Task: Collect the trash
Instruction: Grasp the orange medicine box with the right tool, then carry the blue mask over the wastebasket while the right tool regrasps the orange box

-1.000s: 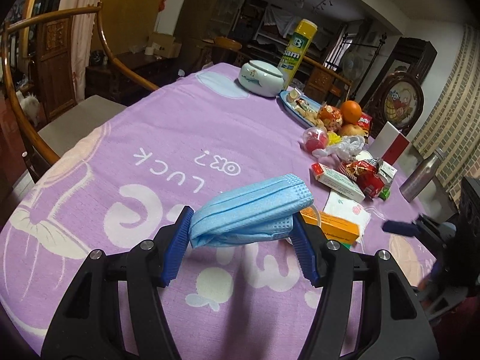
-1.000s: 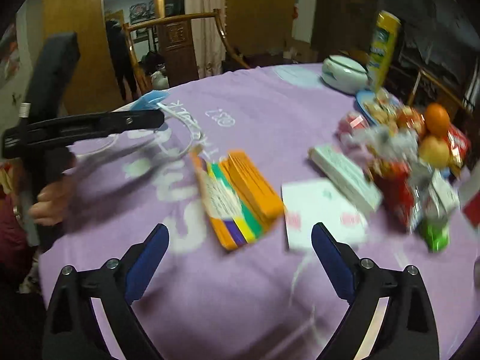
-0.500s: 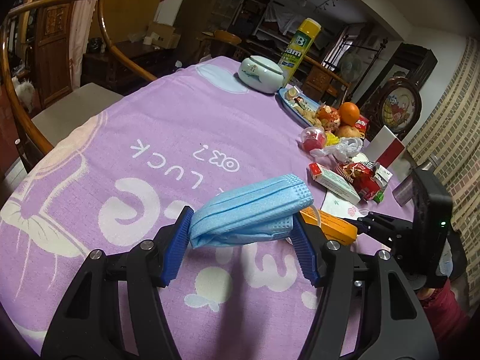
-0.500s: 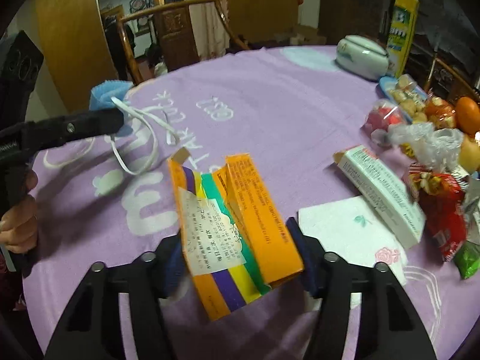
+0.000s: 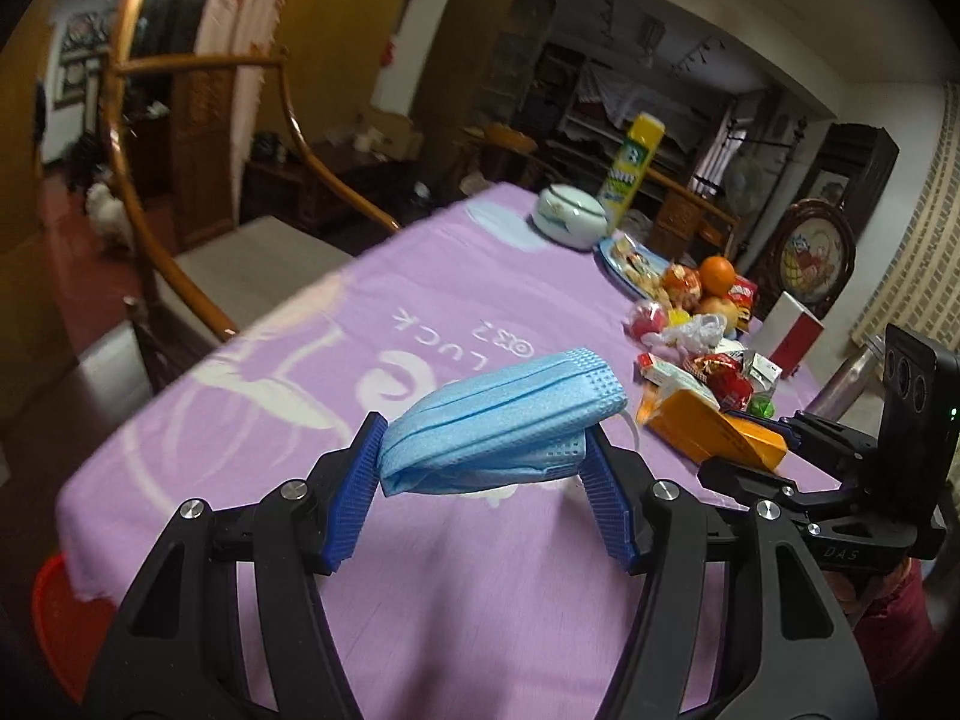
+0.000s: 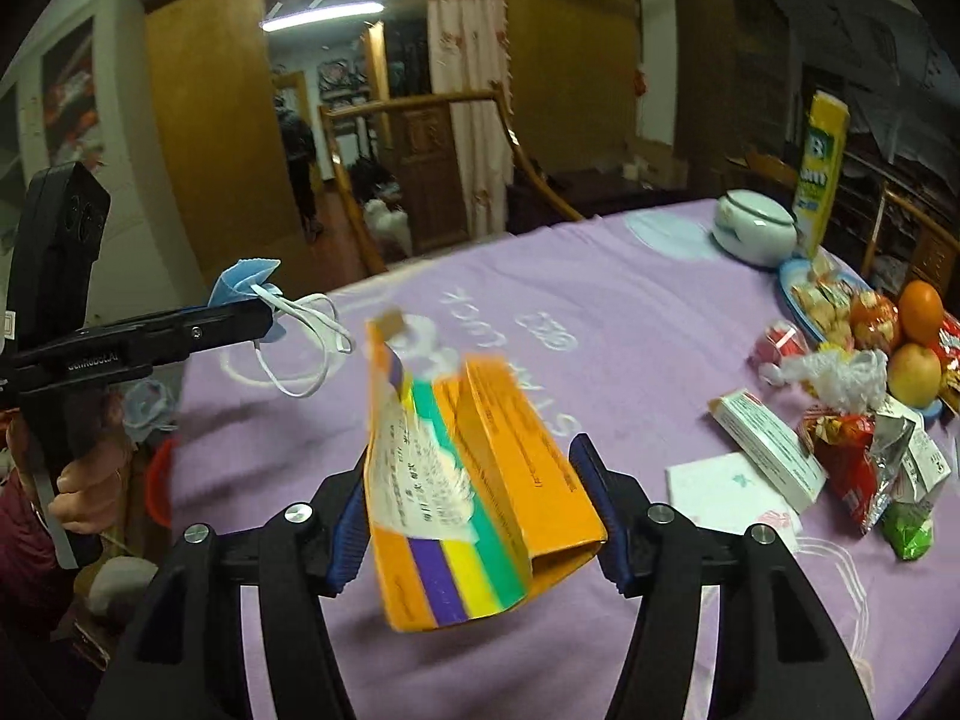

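- While both grippers hang above the purple tablecloth [image 5: 456, 276], each one has a piece of trash pinched between its blue pads.
- The left gripper [image 5: 486, 468] is clamped on a folded blue face mask [image 5: 504, 420], which is held off the cloth near the table's edge; in the right wrist view its white ear loops [image 6: 306, 342] dangle below the jaws.
- The right gripper [image 6: 474, 510] is closed on a torn orange carton [image 6: 480, 480] with purple, yellow and green stripes, tilted and lifted clear of the table.
- On the cloth to the right of that carton lie a white napkin [image 6: 726, 492], a long white box [image 6: 768, 450] and a red snack wrapper [image 6: 852, 468].
- Farther back are an orange [image 6: 921, 312], an apple [image 6: 912, 375], a crumpled clear bag [image 6: 840, 372], a white lidded bowl [image 6: 756, 228] and a tall yellow canister [image 6: 819, 174].
- A red bin [image 5: 66, 630] shows below the table's edge in the left wrist view.
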A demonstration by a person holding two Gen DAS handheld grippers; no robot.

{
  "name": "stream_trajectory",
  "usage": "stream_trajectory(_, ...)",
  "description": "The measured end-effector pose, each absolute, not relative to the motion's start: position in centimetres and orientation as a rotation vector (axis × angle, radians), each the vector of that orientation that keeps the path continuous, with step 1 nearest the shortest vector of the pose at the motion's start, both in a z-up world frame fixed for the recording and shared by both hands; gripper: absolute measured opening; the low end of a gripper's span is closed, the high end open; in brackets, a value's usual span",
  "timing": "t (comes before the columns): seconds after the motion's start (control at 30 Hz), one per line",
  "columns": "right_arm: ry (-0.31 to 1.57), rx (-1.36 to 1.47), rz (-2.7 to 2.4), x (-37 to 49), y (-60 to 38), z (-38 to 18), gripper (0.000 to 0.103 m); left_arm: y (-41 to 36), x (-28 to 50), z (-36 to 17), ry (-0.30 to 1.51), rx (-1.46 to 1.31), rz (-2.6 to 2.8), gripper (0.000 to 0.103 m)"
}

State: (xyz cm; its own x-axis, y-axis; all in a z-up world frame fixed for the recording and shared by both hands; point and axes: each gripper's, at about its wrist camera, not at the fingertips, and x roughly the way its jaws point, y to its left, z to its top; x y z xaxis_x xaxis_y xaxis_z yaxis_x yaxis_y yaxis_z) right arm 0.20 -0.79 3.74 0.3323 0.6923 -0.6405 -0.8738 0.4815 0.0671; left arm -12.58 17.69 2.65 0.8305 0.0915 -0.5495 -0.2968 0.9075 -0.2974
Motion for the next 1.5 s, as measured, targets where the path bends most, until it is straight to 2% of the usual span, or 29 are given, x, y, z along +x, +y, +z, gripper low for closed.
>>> stream_trajectory(0.3, 0.629, -0.27, 1.13, -3.8, -1.0, 6.1, 0.057, 14.0, -18.8, 6.1, 0.487, -0.271, 0.352, 0.062)
stream_trajectory(0.4, 0.631, -0.287, 1.13, -4.4, -0.7, 6.2, 0.05, 13.0, -20.3, 6.7, 0.471, -0.25, 0.37, 0.062)
stream_trajectory(0.47, 0.623, -0.322, 1.103, -4.7, -0.4, 5.6, 0.05, 12.2, -20.7, 6.8, 0.469, -0.222, 0.386, 0.062)
stream_trajectory(0.5, 0.625, -0.329, 1.104, -4.7, -0.4, 5.2, 0.051, 11.9, -20.9, 6.8, 0.47, -0.21, 0.392, 0.062)
stream_trajectory(0.53, 0.642, -0.339, 1.11, -4.7, -0.3, 4.7, 0.061, 11.6, -20.9, 6.8, 0.471, -0.203, 0.396, 0.062)
stream_trajectory(0.63, 0.697, -0.367, 1.072, -4.1, -0.1, 3.0, 0.078, 10.9, -21.0, 6.8, 0.472, -0.179, 0.398, 0.062)
stream_trajectory(0.77, 0.738, -0.37, 1.085, -3.1, -0.9, 1.5, 0.084, 10.9, -21.4, 6.5, 0.477, -0.174, 0.395, 0.062)
stream_trajectory(0.9, 0.769, -0.344, 1.177, -2.9, -2.8, 0.4, 0.095, 11.9, -22.2, 6.0, 0.483, -0.193, 0.401, 0.062)
stream_trajectory(1.07, 0.768, -0.445, 1.21, -3.5, -2.8, -1.9, 0.095, 13.9, -24.1, 4.5, 0.516, -0.243, 0.446, 0.062)
stream_trajectory(1.3, 0.814, -0.436, 1.176, -3.3, 0.3, -2.9, 0.097, 17.8, -28.0, 2.2, 0.552, -0.333, 0.575, 0.062)
stream_trajectory(1.5, 0.92, -0.44, 1.03, -3.0, 3.0, -4.0, 0.097, 21.8, -31.2, -0.2, 0.581, -0.391, 0.709, 0.062)
